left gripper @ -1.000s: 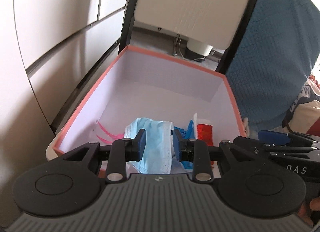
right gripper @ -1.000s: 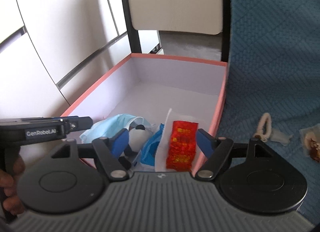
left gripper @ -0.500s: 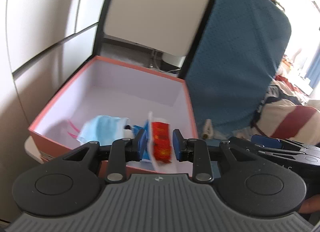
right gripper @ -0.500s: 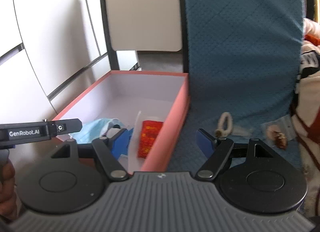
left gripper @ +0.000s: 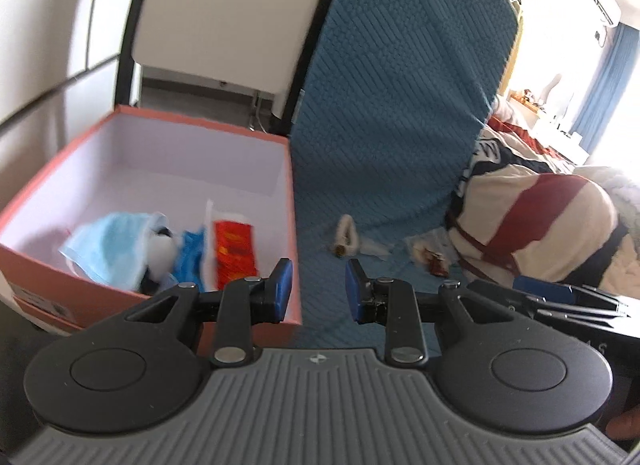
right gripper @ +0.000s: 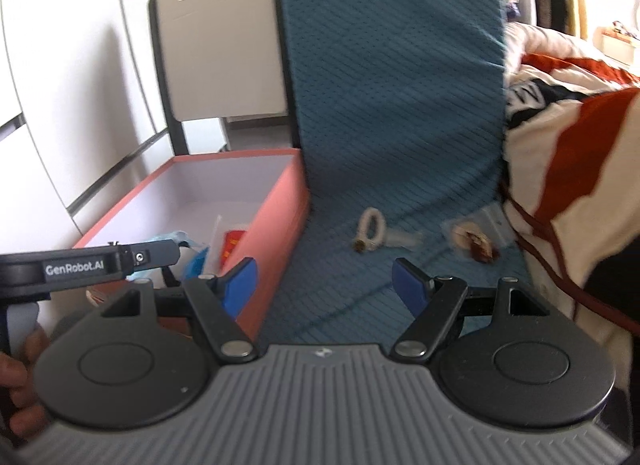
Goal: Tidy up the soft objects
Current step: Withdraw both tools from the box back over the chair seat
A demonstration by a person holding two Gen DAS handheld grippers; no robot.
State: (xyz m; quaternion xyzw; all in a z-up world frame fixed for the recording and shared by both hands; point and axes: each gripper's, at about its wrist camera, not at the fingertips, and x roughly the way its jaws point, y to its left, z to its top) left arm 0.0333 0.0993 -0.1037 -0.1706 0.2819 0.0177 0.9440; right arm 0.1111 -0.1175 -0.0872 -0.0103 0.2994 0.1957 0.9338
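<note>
A pink box [left gripper: 294, 193] [right gripper: 280, 221] with a white inside stands at the left on a blue quilted cloth [left gripper: 392, 137] [right gripper: 384, 169]. In it lie a light blue face mask [left gripper: 108, 245], a small black and white plush [left gripper: 162, 251], a blue packet [left gripper: 192, 253] and a red packet [left gripper: 234, 249]. On the cloth beyond the box lie a white looped cord [left gripper: 345, 235] [right gripper: 370, 231] and a clear bag with something brown [left gripper: 432, 255] [right gripper: 476, 243]. My left gripper [left gripper: 318, 291] is open and empty, just right of the box's near corner. My right gripper [right gripper: 324, 285] is open wide and empty, over the cloth.
A striped red and white blanket [left gripper: 540, 225] [right gripper: 568, 153] is heaped at the right. A chair back [right gripper: 220, 49] and white cabinet doors [right gripper: 72, 65] stand behind the box. A hand [right gripper: 20, 393] holds the left tool at the lower left.
Both grippers have swung to the right, from over the box's contents to the cloth beside it. The cord and the clear bag have come into the left wrist view. Neither gripper's opening has changed.
</note>
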